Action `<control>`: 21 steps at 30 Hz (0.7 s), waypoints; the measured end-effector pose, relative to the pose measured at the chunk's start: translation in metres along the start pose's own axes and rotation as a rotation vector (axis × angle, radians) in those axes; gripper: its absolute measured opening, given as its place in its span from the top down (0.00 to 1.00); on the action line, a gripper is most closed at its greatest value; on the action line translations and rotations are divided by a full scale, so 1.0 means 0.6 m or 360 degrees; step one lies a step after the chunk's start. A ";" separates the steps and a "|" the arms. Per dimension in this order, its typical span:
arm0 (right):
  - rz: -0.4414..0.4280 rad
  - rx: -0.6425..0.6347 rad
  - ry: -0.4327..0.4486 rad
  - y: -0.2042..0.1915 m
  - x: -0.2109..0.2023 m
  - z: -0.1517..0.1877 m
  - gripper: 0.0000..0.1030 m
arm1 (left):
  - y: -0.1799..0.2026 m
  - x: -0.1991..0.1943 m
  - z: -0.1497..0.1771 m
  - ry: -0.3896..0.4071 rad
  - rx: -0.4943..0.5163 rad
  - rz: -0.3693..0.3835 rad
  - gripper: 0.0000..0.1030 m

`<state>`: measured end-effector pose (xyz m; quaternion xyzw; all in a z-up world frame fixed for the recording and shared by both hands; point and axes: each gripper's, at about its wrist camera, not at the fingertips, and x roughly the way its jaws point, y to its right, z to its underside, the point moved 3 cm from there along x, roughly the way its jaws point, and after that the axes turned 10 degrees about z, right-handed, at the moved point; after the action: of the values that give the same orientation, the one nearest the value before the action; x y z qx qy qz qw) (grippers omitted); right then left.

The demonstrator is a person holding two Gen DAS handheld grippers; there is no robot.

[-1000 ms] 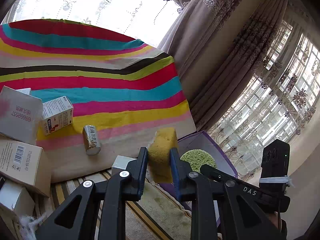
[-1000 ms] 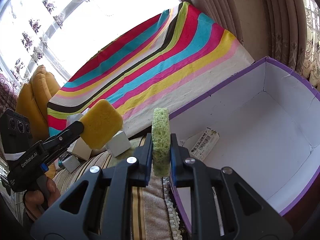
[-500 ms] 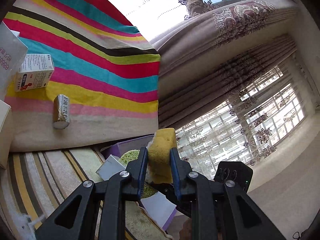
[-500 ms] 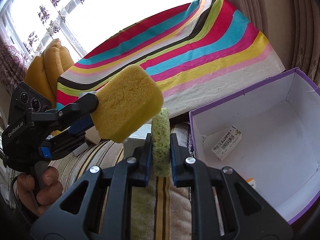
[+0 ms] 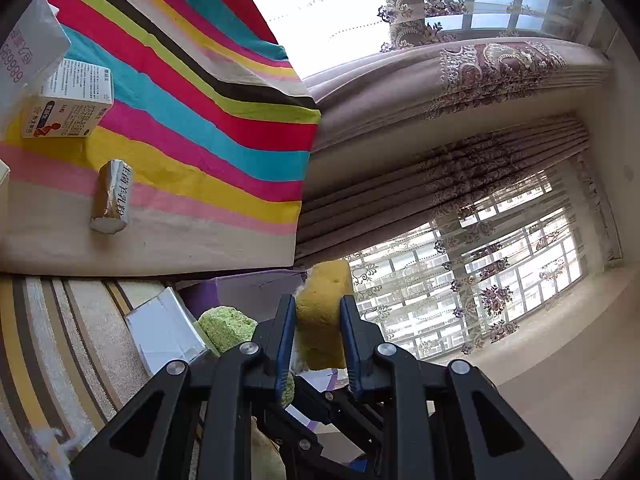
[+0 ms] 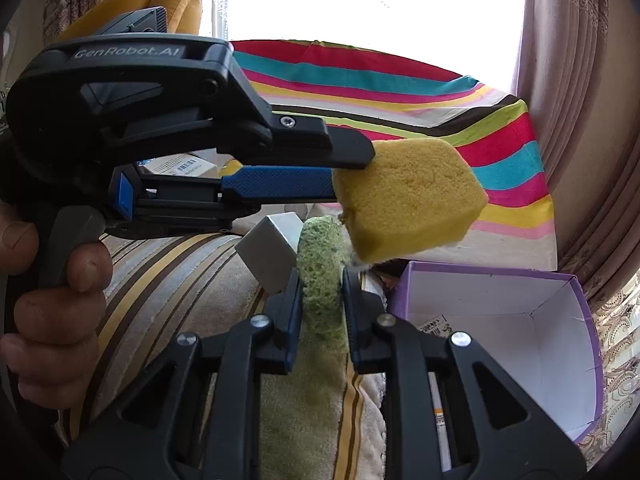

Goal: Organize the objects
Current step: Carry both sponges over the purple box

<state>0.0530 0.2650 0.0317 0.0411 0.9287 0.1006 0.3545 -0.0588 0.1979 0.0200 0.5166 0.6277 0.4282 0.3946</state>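
I see the striped cloth (image 5: 192,128) covering the raised surface behind the work area, with a striped cushion (image 6: 192,280) in front of it. The purple box (image 6: 520,320) sits open at the right in the right wrist view, white inside, with a small printed packet (image 6: 434,326) on its floor. My left gripper (image 6: 352,178) is clenched on the yellow sponge (image 6: 408,200), which hangs in the air above the near left corner of the box, not inside it. My right gripper (image 6: 322,304) is clamped on the green sponge (image 6: 322,268), held edge-on just left of the box and just below the yellow sponge. A small grey box (image 6: 268,256) lies on the cushion beside the green sponge. A white carton (image 5: 68,104) and a foil-wrapped roll (image 5: 110,196) rest on the cloth, well apart from both sponges.
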 end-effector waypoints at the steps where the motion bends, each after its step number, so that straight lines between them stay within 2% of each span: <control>1: -0.0003 0.0020 -0.0002 0.005 0.000 0.001 0.77 | 0.003 0.000 -0.001 0.0000 0.0008 0.0007 0.77; 7: -0.0037 0.0204 0.0019 0.043 -0.021 0.005 0.80 | 0.010 0.006 -0.002 -0.0010 0.0011 0.0045 0.77; 13: -0.0021 0.0283 0.0019 0.076 -0.040 0.019 0.80 | 0.012 0.013 -0.002 -0.0023 0.0017 0.0038 0.77; 21: 0.0004 0.0466 -0.0097 0.140 -0.034 0.070 0.81 | -0.002 0.061 0.014 -0.0132 -0.0010 -0.0002 0.77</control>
<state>0.0966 0.3509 0.0326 0.0964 0.9222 -0.0368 0.3726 -0.0571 0.2352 0.0142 0.5324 0.6098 0.4081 0.4221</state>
